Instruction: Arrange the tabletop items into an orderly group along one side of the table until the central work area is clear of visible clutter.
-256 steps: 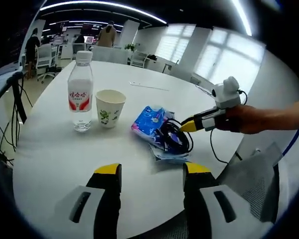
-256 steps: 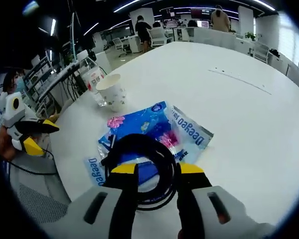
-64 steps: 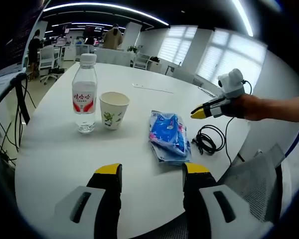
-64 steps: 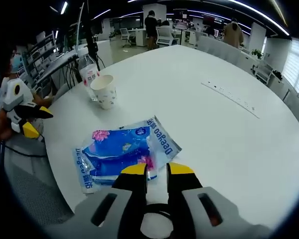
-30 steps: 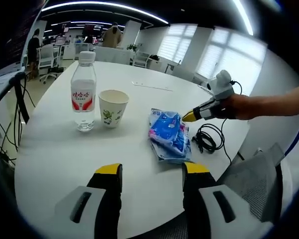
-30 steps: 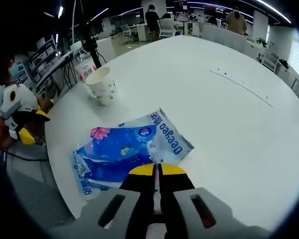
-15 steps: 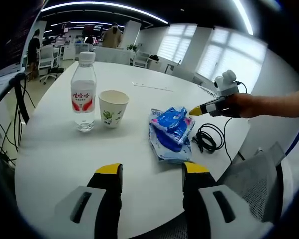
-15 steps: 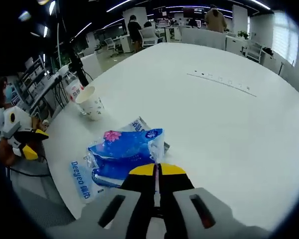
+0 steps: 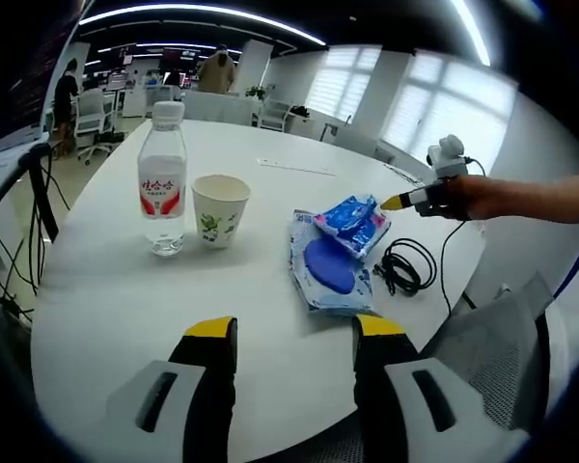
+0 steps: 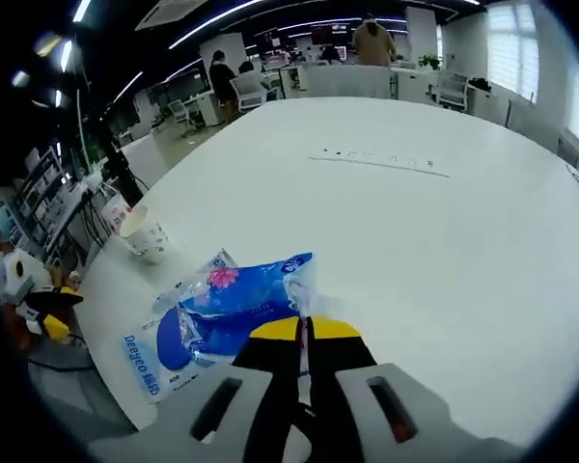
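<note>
A soft, light tissue pack [image 10: 236,294] is pinched by its crinkly edge in the clenched right claw [image 10: 303,333], lower centre; the left claw [image 9: 294,333] is held released.

Near strip of tabletop [image 9: 125,309] ahead of the left claw [image 9: 294,333] is open; water bottle [image 9: 161,183] and paper cup [image 9: 218,210] stand close together at far left; blue packets [image 9: 330,260] and black cable [image 9: 405,267] block the right; far tabletop is bare.
</note>
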Available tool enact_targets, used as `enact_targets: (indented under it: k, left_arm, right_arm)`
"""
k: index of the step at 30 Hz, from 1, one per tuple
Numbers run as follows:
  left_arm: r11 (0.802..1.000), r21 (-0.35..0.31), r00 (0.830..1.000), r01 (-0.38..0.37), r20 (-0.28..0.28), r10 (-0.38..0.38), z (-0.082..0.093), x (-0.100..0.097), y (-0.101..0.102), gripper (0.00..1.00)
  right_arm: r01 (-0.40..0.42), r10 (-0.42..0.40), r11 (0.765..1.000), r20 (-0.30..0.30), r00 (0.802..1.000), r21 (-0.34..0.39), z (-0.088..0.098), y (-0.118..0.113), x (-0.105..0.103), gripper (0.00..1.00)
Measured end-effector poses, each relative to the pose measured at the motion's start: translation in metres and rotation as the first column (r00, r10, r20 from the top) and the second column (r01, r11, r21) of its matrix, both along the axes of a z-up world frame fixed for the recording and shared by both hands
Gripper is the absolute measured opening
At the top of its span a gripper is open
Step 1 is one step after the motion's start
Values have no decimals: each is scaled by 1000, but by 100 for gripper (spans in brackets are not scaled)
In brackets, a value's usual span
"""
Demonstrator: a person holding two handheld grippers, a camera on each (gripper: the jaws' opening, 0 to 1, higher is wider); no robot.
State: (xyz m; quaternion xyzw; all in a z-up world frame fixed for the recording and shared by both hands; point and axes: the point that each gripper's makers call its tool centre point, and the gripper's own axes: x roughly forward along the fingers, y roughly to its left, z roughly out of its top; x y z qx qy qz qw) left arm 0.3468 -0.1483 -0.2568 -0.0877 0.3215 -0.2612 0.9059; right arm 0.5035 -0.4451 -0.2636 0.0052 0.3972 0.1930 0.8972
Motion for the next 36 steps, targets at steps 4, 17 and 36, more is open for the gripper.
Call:
enact_targets:
  k: [4, 17, 36]
  left_arm:
    - [1000, 3, 1000, 3, -2, -3, 0, 0, 0, 47]
    - [1000, 15, 1000, 16, -22, -16, -5, -2, -2, 47]
    - [998, 59, 998, 24, -55, -21, -14, -3, 1, 47]
  right_arm:
    - [58, -58, 998, 9, 998, 11, 3, -17, 3, 0]
    - [234, -234, 971, 2, 972, 43, 4, -66, -5, 0]
    - [226, -224, 973, -42, 974, 37, -18, -78, 6, 0]
